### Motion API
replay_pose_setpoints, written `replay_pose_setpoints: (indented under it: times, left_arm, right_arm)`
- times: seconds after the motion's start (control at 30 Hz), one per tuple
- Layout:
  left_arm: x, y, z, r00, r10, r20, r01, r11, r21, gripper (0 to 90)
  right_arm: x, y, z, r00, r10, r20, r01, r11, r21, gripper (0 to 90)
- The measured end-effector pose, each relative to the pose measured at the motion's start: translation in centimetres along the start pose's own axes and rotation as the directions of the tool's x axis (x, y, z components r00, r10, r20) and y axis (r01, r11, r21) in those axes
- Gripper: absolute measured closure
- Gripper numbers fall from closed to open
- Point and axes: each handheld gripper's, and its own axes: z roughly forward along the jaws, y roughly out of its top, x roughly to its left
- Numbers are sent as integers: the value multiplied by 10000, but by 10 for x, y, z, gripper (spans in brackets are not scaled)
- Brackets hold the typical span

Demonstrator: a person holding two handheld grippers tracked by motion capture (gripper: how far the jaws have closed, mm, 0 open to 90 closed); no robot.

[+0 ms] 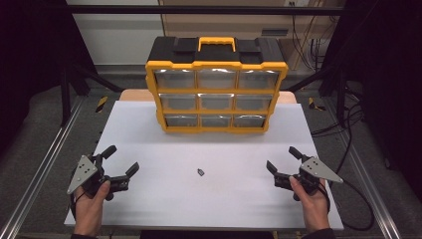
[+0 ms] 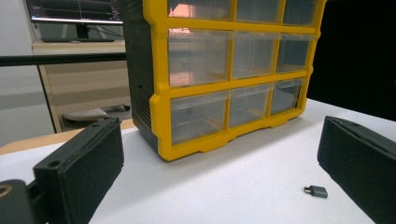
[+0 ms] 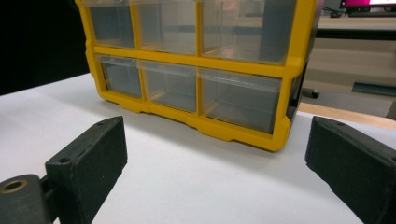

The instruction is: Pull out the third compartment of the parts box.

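Small dark grey metal-tipped adapter plug [image 1: 200,172] lies flat mid-table on white tabletop [image 1: 149,209], between both grippers, in front of yellow-framed drawer organiser [image 1: 216,92]. Looks light, rigid, slippery, easily skidded; pinch across its short sides. Left gripper [image 1: 121,164] and right gripper [image 1: 282,160]: jaws spread wide, empty.

Two black jaws of the right gripper [image 3: 215,172] stand wide apart, nothing between them — just bare white table [image 3: 196,182]. Beyond stands the yellow organizer [image 3: 196,70], its clear drawers [image 3: 238,100] shut — the lower two rows visible.
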Motion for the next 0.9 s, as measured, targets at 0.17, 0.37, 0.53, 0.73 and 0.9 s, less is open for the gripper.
replay_pose_setpoints:
  times: [0.17,0.37,0.53,0.73,0.9]
  left_arm:
    - [0,-1,2,10000,-51,34,51,10000,73,3]
    - [-4,-2,4,9999,-60,150,58,9999,162,1]
    - [-3,-2,5,9999,-106,112,103,9997,228,3]
    - [-4,-3,6,9999,-82,91,78,9993,374,4]
    - [-6,-4,5,9999,-57,143,52,9993,382,5]
  right_arm:
    - [-5,-1,-3,9991,414,97,-414,9991,-43,57]
    - [-3,-2,-3,9970,745,201,-752,9964,386,45]
    - [1,-4,0,9962,748,449,-779,9944,709,38]
    - [4,-7,6,9947,668,787,-780,9857,1494,52]
    - [4,3,10,9782,1697,1199,-1841,9753,1220,68]
